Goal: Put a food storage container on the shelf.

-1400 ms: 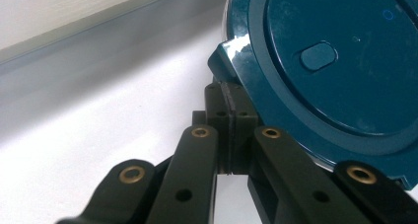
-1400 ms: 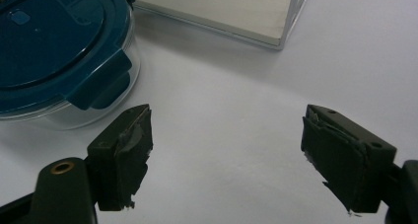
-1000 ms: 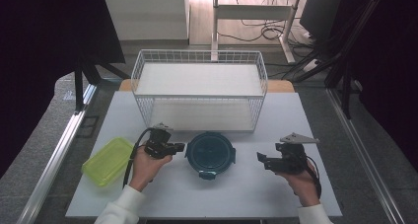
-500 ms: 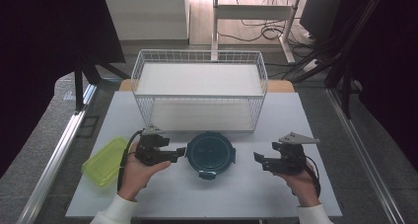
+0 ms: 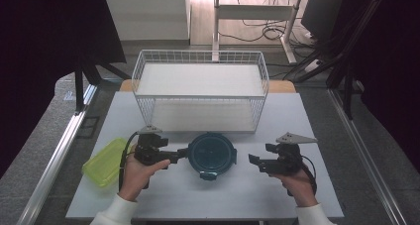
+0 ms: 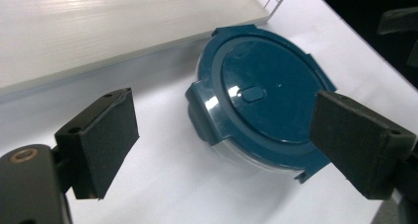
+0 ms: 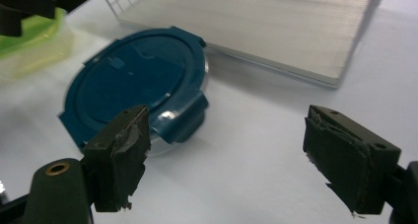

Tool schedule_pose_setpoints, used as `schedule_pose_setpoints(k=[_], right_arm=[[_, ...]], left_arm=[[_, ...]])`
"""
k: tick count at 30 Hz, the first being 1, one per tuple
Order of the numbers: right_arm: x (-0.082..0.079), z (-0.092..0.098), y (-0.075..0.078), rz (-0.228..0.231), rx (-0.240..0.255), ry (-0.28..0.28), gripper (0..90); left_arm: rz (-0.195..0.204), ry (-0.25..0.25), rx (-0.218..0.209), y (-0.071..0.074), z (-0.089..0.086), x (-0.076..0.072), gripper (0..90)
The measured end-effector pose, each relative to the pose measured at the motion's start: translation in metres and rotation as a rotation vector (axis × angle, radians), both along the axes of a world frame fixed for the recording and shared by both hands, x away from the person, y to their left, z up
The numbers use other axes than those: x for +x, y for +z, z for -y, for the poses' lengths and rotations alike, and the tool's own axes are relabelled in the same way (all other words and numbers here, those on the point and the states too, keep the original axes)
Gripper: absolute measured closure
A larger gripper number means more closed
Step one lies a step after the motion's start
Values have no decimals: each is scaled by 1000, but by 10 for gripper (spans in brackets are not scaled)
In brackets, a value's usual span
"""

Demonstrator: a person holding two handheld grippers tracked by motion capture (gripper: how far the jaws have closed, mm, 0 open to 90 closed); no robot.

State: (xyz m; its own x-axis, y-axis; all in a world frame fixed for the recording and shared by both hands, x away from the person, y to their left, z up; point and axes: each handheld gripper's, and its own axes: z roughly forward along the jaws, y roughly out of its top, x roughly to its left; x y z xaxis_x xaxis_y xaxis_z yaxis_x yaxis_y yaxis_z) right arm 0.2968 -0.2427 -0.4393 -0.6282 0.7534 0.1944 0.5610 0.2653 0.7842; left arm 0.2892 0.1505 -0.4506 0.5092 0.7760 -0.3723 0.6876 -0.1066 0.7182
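A round clear container with a dark blue clip lid [image 5: 210, 154] sits on the white table [image 5: 163, 195], in front of the wire basket. My left gripper [image 5: 174, 158] is just left of it; its jaws have just been opening. In the left gripper view the left gripper [image 6: 224, 98] stands open, the container [image 6: 261, 95] lies ahead between the pads, and neither pad touches it. My right gripper [image 5: 260, 154] hovers open a short way right of the container. In the right gripper view the right gripper [image 7: 229, 115] has bare table between its jaws and the container [image 7: 133, 81] ahead to the left.
A white wire basket [image 5: 200, 93] with a pale board inside stands at the back middle. A lime-green lidded box [image 5: 105, 160] lies at the table's left edge, beside my left hand. Table legs and cables sit on the floor beyond.
The left gripper's jaws have gone from shut to wide open, and that hand has drawn back slightly to the left of the container. The right gripper has hardly moved.
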Motion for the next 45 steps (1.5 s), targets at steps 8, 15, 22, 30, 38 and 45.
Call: schedule_pose_setpoints(k=[8,15,22,30,38,45], right_arm=[[5,-12,-2,-61,74,34,168],[11,-27,-10,-104,82,43,149],[15,-42,-15,-135,92,43,147],[32,-53,-32,-198,121,14,147],[40,-58,-47,-282,171,6,131],[42,-63,-58,-345,194,-5,120]], left_arm=[[-35,-20,-71,-4,4,9,101],[-79,-27,-80,-12,10,20,95],[-172,-45,-103,-28,15,37,95],[-246,-60,-138,-45,14,52,99],[-284,-88,-195,-58,20,57,136],[-319,-124,-206,-66,25,58,136]])
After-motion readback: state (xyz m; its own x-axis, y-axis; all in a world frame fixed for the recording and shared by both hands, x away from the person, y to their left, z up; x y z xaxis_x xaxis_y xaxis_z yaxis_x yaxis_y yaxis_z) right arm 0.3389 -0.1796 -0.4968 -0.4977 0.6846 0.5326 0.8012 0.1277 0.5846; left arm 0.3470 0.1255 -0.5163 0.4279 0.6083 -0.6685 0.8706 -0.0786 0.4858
